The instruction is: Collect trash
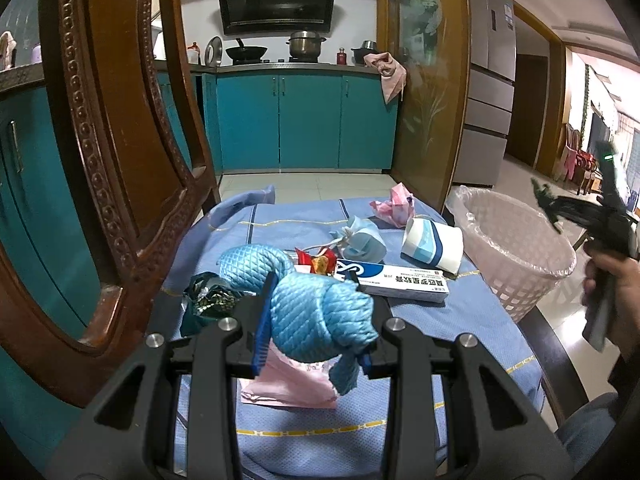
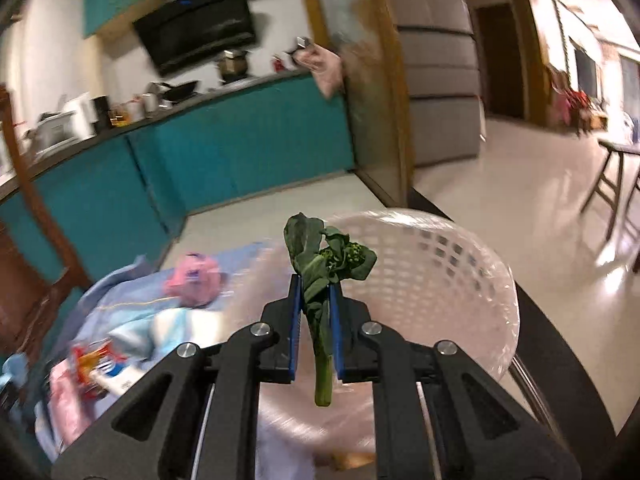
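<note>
Far left in the left wrist view: carved wooden chair back (image 1: pixel 116 152), beside the table with the blue cloth (image 1: pixel 460 320). On the cloth at the left, crumpled dark foil wrapper (image 1: pixel 208 296). Next to it, left gripper (image 1: pixel 316 320), jaws narrowed and clamped on a quilted blue cloth bundle (image 1: pixel 316 304), lifted just above a pink paper (image 1: pixel 288 384). Behind the bundle, red and yellow candy wrapper (image 1: pixel 320 262), then a white and blue box (image 1: pixel 394 278) lying flat. Further back, crumpled light blue mask (image 1: pixel 362 238), pink crumpled paper (image 1: pixel 394 206), and a paper cup (image 1: pixel 432 248) tipped on its side near the right edge of the table. Just off that edge, white basket (image 1: pixel 516 248) lined with a clear bag. At the far right, a hand (image 1: pixel 616 284) with the other tool, raised beside the basket.

In the right wrist view: blurred trash on the cloth at the left. In the middle, right gripper (image 2: pixel 315 280), jaws close together, pinching a green vegetable stalk (image 2: pixel 320 280), leaves up and stem end hanging down. Stalk held over the basket (image 2: pixel 460 264), near its rim. To the right, pale tiled floor (image 2: pixel 520 184).
</note>
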The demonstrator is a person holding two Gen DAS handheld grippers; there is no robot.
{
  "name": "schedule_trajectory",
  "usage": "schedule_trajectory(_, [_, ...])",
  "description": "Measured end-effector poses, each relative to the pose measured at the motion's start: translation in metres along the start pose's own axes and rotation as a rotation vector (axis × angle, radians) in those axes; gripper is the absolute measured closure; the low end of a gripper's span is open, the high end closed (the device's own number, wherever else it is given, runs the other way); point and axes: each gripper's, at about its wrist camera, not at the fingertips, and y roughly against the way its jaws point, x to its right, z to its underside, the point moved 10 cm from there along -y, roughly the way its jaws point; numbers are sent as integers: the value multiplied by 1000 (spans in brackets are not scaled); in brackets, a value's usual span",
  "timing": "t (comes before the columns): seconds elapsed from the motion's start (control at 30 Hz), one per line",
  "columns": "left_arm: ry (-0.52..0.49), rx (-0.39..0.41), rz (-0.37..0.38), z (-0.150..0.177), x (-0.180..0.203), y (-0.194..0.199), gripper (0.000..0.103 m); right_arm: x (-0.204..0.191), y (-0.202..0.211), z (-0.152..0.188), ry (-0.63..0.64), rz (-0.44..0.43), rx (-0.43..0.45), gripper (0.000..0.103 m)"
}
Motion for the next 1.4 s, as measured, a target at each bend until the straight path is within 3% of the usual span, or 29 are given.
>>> schedule_trajectory(0.03, [-4, -1, 3, 0, 1, 0, 69, 4, -10, 3, -12, 3, -29, 82])
schedule_trajectory(0.1, [-13, -1, 10, 1, 4, 1, 69, 12, -22, 14, -43, 5, -94, 53])
schedule_trajectory(0.13, [-20, -1, 13, 2, 7, 1, 69, 13, -18, 15, -76, -16, -101, 51])
schedule_trajectory(0.17, [-27, -2, 15, 3, 9, 1, 69, 12, -10, 11, -93, -41, -88, 49])
schedule_trajectory(0.23, [-39, -9, 19, 6, 12, 0, 69, 7, 21, 1, -98, -66, -8, 35])
schedule_trajectory(0.3, [-55, -20, 19, 9, 17, -2, 69, 6, 52, -2, -120, -64, 68, 14])
schedule_trajectory(0.4, [-72, -40, 43, 13, 29, -7, 69, 0, 88, 1, -149, -88, 136, 11])
schedule_trajectory(0.5, [-89, -60, 95, 12, 56, -12, 69, 3, 118, 2, -185, -60, 225, 8])
schedule_trajectory(0.67, [-161, -67, 263, -13, 149, -27, 67, 45, 150, -4, -344, -5, 371, 6])
schedule_trajectory(0.83, [-184, -62, 427, -63, 253, -62, 67, 79, 152, 0, -480, 38, 385, 6])
schedule_trajectory(0.9, [-190, -66, 470, -78, 283, -77, 56, 82, 155, -3, -475, 42, 404, 6])
schedule_trajectory(0.97, [-202, -79, 473, -87, 305, -100, 8, 82, 159, -4, -467, 41, 419, 6])
schedule_trajectory(1.03, [-154, -93, 389, -86, 293, -117, 7, 80, 158, -4, -456, 38, 419, 6])
schedule_trajectory(1.1, [-109, -114, 386, -77, 275, -116, 7, 79, 157, -2, -448, 27, 409, 6])
schedule_trajectory(1.2, [-123, -78, 339, -64, 234, -94, 6, 67, 150, -1, -408, 2, 370, 6])
schedule_trajectory(1.3, [-146, -32, 205, -45, 165, -57, 3, 44, 138, 2, -330, -30, 305, 6])
schedule_trajectory(1.4, [-127, -28, 123, -27, 110, -30, 3, 9, 123, 9, -214, -67, 219, 6])
